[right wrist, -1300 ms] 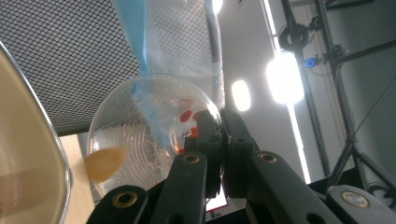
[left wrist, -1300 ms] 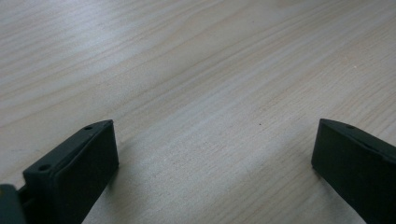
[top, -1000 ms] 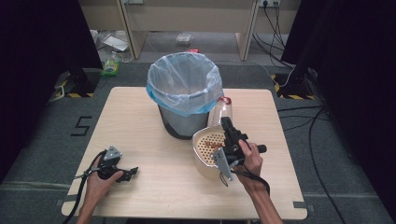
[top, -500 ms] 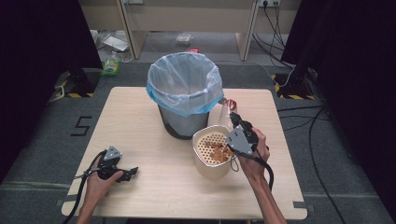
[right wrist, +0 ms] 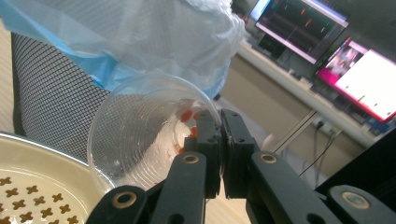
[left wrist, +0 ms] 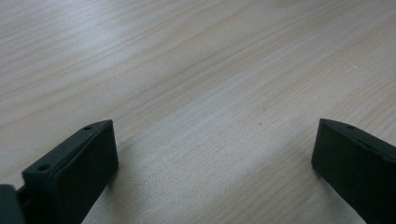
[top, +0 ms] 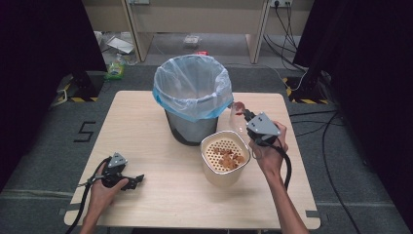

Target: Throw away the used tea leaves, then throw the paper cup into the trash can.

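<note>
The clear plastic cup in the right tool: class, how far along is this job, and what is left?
Done: food scraps lie in the cream strainer bowl, and the clear plastic cup holds only red residue. In hand: the right tool grips the cup's rim beside the lined bin. Left, probably: dropping the cup into the bin. The left tool rests open on the table.

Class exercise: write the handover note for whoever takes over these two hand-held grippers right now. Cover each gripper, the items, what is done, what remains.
Right gripper: shut on the rim of the clear plastic cup, beside the blue-lined mesh waste bin.
Left gripper: open, resting on the wooden table.
Done: orange-brown scraps lie in the cream perforated strainer tub; only red specks remain in the cup.
Left: probably bin the cup.
</note>
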### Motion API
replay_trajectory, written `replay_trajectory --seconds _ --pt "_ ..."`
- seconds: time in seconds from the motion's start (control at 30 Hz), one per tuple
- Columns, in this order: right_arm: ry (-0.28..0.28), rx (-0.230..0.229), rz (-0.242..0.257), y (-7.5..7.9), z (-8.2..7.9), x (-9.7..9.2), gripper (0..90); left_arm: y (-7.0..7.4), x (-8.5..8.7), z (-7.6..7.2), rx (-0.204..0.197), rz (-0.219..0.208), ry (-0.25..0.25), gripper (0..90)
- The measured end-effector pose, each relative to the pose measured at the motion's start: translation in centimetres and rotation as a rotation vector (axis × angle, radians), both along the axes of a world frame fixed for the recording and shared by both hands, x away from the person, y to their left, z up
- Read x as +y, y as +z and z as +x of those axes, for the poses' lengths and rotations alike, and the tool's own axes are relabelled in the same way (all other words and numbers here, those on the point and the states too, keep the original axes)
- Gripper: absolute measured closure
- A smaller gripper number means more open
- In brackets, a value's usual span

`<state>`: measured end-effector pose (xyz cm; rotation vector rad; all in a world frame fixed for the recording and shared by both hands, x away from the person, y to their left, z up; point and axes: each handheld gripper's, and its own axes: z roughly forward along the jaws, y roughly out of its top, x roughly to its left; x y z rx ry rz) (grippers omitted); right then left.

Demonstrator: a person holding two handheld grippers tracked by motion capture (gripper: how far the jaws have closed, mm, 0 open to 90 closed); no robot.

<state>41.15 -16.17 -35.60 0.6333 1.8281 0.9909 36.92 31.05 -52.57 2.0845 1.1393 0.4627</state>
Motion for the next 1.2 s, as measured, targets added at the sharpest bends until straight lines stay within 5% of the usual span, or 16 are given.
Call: replay_trajectory --seconds 0.73,1.2 --pt "-0.061 0.088 0.093 2.9 2.4 -3.3 87.5 0.0 0.0 0.0 0.0 0.0 0.002 0.0" --pt "-0.073 0.097 0.131 6.6 3.8 -3.8 87.5 0.0 0.0 0.0 0.0 0.0 0.003 0.0"
